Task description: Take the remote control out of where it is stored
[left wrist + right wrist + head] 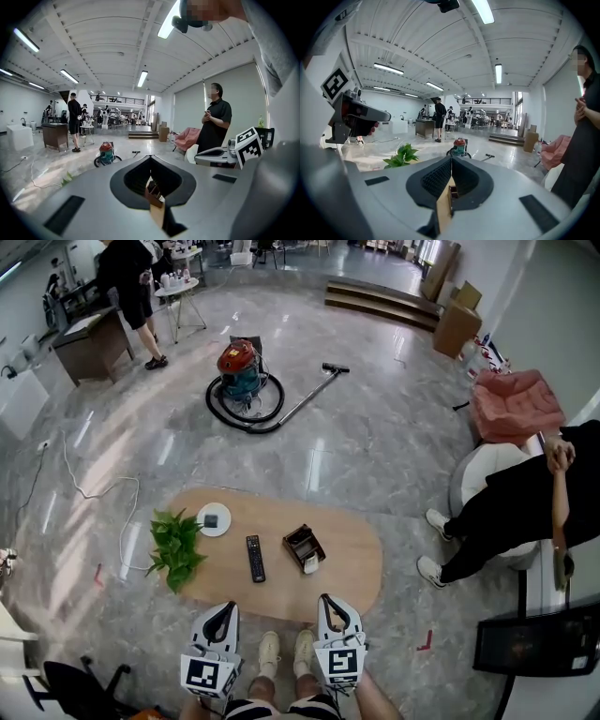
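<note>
Overhead, the head view shows an oval wooden surface (356,559) with a black remote control (255,558) lying flat on it near the middle, just left of a small brown holder (302,545) and apart from it. What the holder contains cannot be made out beyond something pale at its near end. A leafy plant (175,546) stands at the left end of the surface beside a white plate (214,519). The left gripper (227,610) and the right gripper (327,601) hang side by side at the near edge, both short of the remote control and touching nothing. Beyond the surface a vacuum cleaner (240,371) sits on the floor, and a person in black (511,498) is at the right. Next, the left gripper view looks along jaws whose tips meet with nothing between them; the holder shows through the gap below the tips, and the right gripper's marker cube (248,146) is at the right. Lastly, the right gripper view shows its jaws likewise pressed together and empty, with the holder beyond them and the plant off to the left.
</note>
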{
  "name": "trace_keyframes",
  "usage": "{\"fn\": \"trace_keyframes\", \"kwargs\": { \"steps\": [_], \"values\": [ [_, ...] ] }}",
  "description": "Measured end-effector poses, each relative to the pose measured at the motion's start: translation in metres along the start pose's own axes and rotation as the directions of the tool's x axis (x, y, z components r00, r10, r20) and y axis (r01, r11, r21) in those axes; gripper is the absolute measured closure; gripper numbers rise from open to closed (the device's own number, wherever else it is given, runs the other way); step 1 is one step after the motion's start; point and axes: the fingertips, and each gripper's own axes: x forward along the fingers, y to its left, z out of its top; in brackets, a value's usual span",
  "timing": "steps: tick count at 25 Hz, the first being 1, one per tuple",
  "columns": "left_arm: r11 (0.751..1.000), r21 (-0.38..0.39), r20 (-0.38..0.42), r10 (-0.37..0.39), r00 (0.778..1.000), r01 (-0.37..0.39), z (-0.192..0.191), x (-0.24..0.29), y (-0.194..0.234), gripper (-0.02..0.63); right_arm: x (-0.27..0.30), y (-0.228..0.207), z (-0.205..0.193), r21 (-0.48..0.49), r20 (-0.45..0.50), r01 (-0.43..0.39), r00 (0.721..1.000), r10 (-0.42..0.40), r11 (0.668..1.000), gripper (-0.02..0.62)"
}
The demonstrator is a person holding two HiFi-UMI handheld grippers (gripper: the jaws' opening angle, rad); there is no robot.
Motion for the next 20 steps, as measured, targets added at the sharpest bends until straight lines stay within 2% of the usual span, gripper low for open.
{"fn": "trace_keyframes", "kwargs": {
  "steps": [3,15,20],
  "values": [
    [1.000,0.004,-0.014,-0.009,1.000,0.009,-0.007,0.006,-0.002,0.600,0.005,0.000,-0.017,-0.027,-0.051,-0.014,0.999,0.013,1.000,0.587],
    [0.999,-0.045,-0.074,-0.022,0.997,0.019,-0.069,0.046,0.006,0.600,0.045,-0.006,-0.087,-0.090,-0.123,-0.033,0.992,0.022,0.995,0.586],
    [0.998,-0.053,-0.090,-0.023,0.996,0.018,-0.087,0.059,0.013,0.600,0.063,-0.005,-0.102,-0.093,-0.132,-0.034,0.991,0.022,0.995,0.586]
  ]
}}
